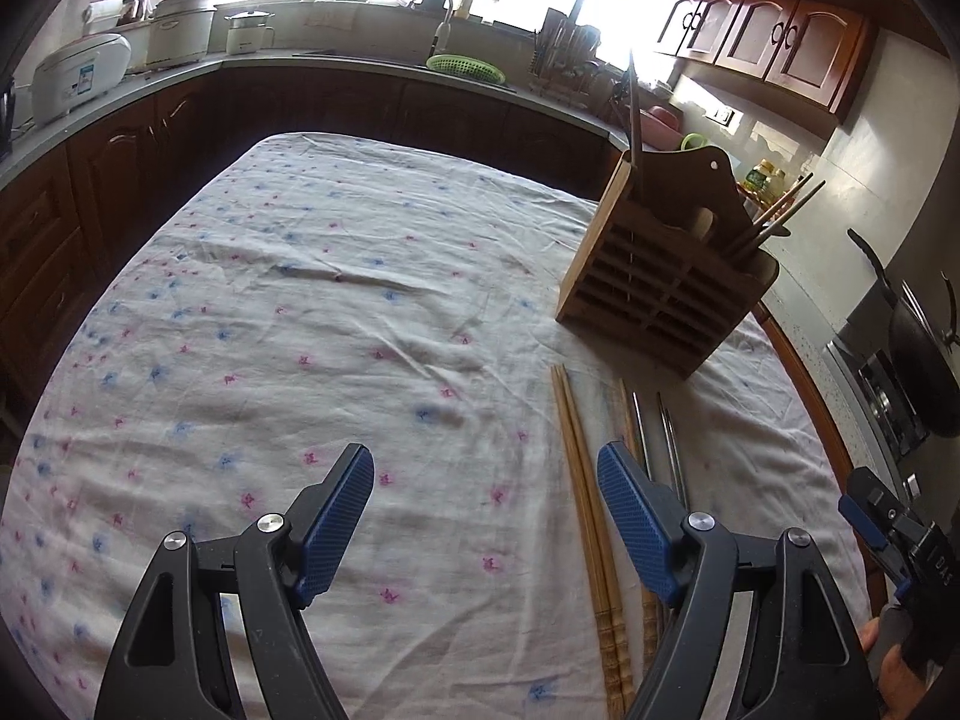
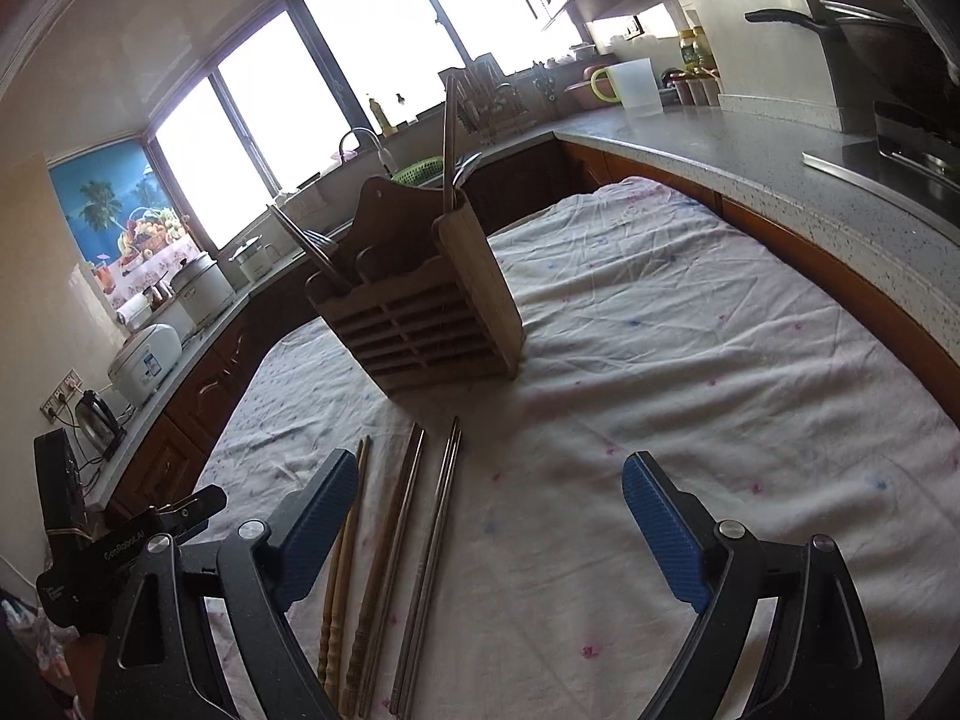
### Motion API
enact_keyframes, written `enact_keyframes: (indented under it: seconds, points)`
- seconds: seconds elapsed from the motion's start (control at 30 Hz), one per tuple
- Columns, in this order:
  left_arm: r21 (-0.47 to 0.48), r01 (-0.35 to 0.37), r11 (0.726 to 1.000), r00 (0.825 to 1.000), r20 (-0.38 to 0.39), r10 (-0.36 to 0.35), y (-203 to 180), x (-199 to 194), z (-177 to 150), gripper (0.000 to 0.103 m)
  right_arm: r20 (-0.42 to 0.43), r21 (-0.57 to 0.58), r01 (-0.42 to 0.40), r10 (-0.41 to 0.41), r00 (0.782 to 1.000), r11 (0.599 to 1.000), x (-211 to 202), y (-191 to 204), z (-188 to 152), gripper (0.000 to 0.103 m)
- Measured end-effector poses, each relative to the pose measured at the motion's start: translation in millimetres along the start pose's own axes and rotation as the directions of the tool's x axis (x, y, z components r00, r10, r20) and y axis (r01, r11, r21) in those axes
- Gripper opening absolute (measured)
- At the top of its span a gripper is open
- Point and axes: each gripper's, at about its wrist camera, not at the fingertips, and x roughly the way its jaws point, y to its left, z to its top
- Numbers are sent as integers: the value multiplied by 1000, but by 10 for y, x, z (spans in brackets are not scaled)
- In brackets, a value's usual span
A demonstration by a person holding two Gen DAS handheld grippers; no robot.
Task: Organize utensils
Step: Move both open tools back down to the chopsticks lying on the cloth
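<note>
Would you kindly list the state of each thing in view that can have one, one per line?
left gripper: jaws open, nothing between them.
right gripper: jaws open, empty, over the metal chopsticks.
wooden holder: upright on the cloth, some utensils standing in it.
wooden chopsticks: lying flat, side by side.
metal chopsticks: lying flat beside the wooden ones.
tablecloth: spread out, wrinkled.
</note>
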Motion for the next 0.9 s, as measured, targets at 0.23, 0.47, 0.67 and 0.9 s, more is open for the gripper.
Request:
enact_keyframes:
  seconds: [0.23,0.47,0.67,0.9]
  points:
    - [5,-12,1000,999,-34,12,-35,145,-13,77,-35,-13,8,-9,999,1000,89,33,-51,91]
    - [-9,-30,1000,998,-54,30,16,269,-6,77,-112,-91,10,-20,994,996,381,191,-103,79]
    - [-30,-46,998,996,-73,44,85,363,-3,77,-217,-138,3,-33,976,990,792,324,-152,36]
    - [-28,-48,998,995,-92,46,70,489,23,77,-284,-237,-8,-62,957,971,1004,446,-298,13]
